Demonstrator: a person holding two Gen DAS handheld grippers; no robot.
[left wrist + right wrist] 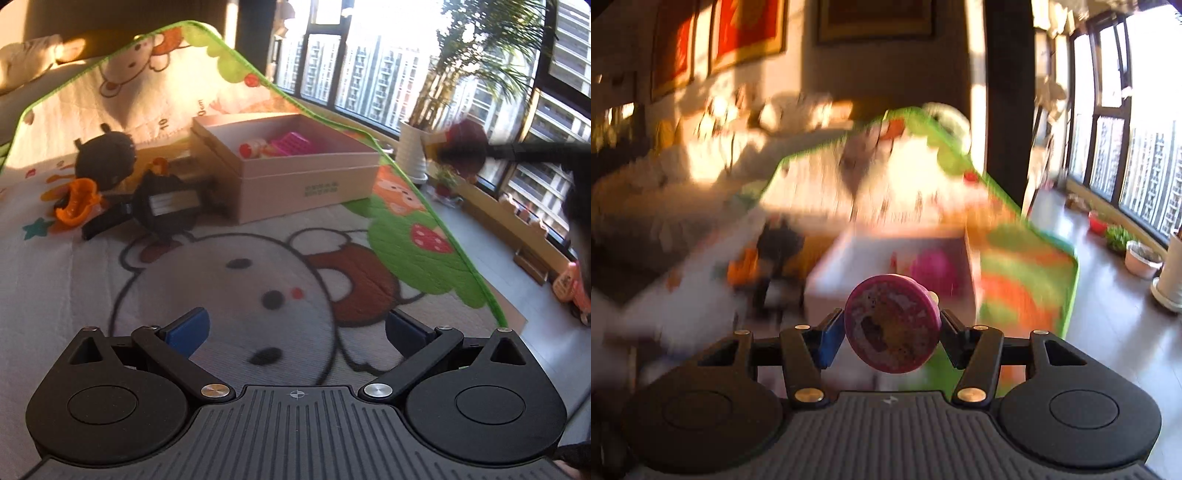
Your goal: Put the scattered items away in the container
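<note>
The pink round toy (893, 324) looks light, rigid and smooth-rimmed, best pinched across its rim, which is how the right tool (892, 332) clamps it, raised short of the cardboard box (827, 273) on the play mat (1027, 280). The left tool (297, 332) hangs released and empty above the mat, with black and orange toys (110, 184) left of the box.

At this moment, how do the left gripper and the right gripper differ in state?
The left gripper stands wide open with nothing between its blue pads; the right gripper is shut on a round pink toy. The left gripper hangs above the cartoon play mat, while the right gripper points toward the open cardboard box. Both have the same black build, and both face the box.
</note>
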